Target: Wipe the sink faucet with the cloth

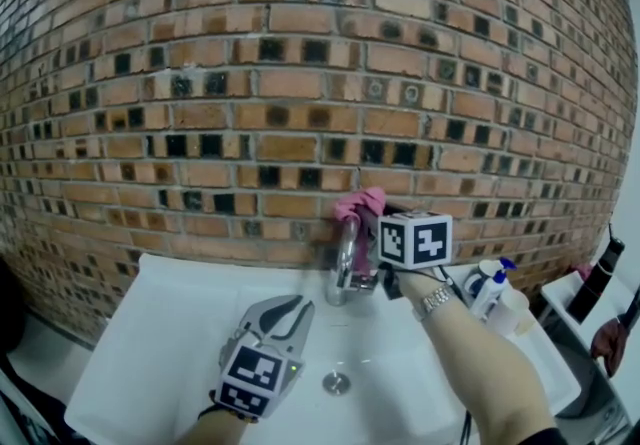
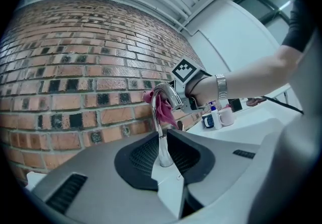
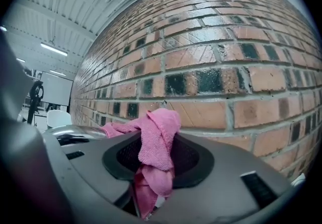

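Observation:
A chrome faucet rises at the back of the white sink, against the brick wall. A pink cloth lies draped over the top of its spout. My right gripper reaches in from the right at spout height and is shut on that cloth. In the right gripper view the cloth bunches up out of the right gripper, hiding the faucet. My left gripper hovers shut and empty over the basin, in front of the faucet. The left gripper view looks past the left gripper at the faucet and cloth.
The brick wall stands directly behind the faucet. A drain lies in the basin below. On the counter to the right are a pump bottle, a white cup and a dark bottle.

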`<action>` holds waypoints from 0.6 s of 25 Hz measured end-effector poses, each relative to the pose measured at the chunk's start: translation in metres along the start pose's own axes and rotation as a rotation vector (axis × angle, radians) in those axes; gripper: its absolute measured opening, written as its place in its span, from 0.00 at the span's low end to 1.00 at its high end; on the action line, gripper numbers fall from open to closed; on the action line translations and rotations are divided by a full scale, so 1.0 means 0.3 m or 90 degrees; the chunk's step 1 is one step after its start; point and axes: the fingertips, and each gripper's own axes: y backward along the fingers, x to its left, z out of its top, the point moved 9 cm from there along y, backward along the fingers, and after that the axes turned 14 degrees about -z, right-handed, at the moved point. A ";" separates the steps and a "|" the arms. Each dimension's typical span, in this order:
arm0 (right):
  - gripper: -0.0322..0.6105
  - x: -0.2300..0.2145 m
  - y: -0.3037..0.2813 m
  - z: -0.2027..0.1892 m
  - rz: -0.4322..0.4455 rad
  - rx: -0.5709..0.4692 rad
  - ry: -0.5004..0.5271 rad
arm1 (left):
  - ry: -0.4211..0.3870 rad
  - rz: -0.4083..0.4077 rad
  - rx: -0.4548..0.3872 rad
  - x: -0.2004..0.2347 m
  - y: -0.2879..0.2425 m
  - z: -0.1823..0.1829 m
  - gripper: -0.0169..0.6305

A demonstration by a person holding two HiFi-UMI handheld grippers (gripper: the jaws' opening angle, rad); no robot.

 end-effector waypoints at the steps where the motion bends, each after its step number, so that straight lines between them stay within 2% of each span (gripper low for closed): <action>1: 0.27 0.000 -0.006 -0.003 0.001 0.002 0.002 | -0.001 -0.001 0.000 -0.001 0.000 0.001 0.12; 15: 0.25 0.003 -0.050 -0.061 0.009 0.032 0.066 | -0.003 -0.005 0.005 -0.005 -0.004 0.001 0.12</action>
